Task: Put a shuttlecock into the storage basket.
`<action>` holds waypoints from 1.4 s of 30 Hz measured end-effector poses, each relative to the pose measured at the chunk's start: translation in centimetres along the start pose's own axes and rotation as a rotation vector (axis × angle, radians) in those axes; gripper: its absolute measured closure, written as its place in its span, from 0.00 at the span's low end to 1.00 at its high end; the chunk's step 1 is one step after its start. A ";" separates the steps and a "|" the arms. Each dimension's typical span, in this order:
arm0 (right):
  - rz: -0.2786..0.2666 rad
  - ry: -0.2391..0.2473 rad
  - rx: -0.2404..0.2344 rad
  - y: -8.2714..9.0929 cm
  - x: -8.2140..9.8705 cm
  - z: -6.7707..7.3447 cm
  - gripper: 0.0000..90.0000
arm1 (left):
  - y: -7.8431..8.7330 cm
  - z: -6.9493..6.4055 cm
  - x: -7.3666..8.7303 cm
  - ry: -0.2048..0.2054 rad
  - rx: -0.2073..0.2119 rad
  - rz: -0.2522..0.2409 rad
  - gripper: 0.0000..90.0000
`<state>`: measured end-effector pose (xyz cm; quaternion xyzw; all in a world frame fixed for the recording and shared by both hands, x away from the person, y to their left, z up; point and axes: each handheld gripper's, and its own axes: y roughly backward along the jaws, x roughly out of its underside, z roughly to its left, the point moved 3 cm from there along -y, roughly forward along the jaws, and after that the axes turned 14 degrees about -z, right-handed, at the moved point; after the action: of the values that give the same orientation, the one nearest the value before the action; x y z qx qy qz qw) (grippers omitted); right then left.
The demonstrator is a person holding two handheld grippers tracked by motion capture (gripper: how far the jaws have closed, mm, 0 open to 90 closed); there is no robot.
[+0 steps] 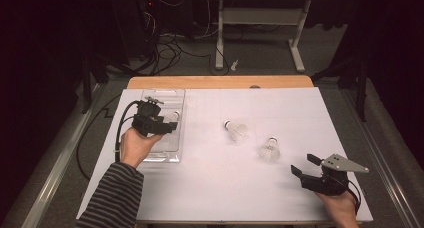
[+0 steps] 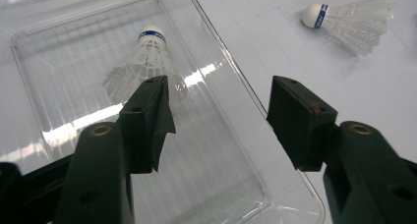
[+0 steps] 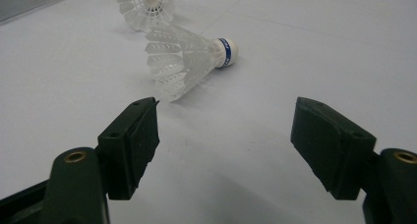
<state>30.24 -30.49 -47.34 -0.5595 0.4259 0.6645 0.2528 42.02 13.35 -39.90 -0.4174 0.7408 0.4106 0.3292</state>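
Note:
A clear plastic tray (image 1: pixel 165 153) lies at the left of the white sheet, and one white shuttlecock (image 2: pixel 142 62) with a blue band rests inside it. My left gripper (image 1: pixel 172 127) hovers over the tray, open, its jaws (image 2: pixel 216 106) apart just short of that shuttlecock with nothing between them. Two more shuttlecocks lie on the sheet: one in the middle (image 1: pixel 236 130), one further right (image 1: pixel 270 149). My right gripper (image 1: pixel 304 164) sits at the near right, open and empty. Its jaws (image 3: pixel 228 135) point at the nearer shuttlecock (image 3: pixel 189 62), which lies on its side.
The white sheet (image 1: pixel 215 183) covers most of the table; a wooden strip (image 1: pixel 220 82) shows along the far edge. Beyond it stand a white table frame (image 1: pixel 260 18) and loose cables (image 1: pixel 170 48) on the floor. A black cable (image 1: pixel 122 123) trails from the left gripper.

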 end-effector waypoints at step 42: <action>0.001 0.003 -0.003 0.0 0.0 0.0 0.30 | 3.1 1.0 1.4 0.040 0.055 -0.071 0.41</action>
<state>30.26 -30.43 -47.36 -0.5605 0.4256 0.6646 0.2511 38.83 14.76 -40.48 -0.4424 0.7429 0.3696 0.3402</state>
